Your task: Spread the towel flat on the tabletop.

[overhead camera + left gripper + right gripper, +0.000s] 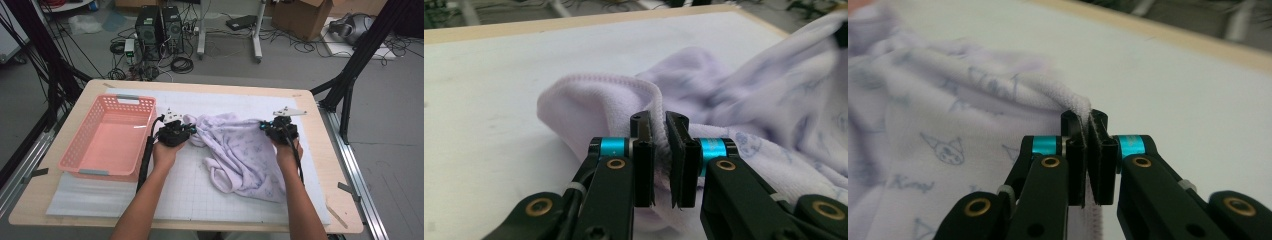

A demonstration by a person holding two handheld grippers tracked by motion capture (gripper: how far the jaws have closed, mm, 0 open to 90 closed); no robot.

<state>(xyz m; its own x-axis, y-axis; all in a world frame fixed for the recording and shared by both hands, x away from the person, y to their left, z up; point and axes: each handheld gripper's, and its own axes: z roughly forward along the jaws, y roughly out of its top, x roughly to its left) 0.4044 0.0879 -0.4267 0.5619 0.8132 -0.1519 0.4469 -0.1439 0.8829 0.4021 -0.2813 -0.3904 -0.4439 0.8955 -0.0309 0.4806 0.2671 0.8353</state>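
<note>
Lavender knit cloth, soft and rumpled, is what I have on the tabletop [320, 165]: one garment [240, 155], printed with small blue cat-face doodles and scribbled words, lying in a loose heap on the white gridded mat [190, 190], right of centre. I count two tongs. My left tongs [190, 129] are pinched onto a rolled, stitched hem at the garment's left end, jaws nearly together with fabric between them. My right tongs [263, 125] are clamped on a ribbed edge at its upper right corner. Between them the cloth is drawn into a ridge. One pink plastic basket [85, 140], rectangular with perforated walls and two grey handle grips, sits to the left, just beside my left hand [165, 152].
</note>
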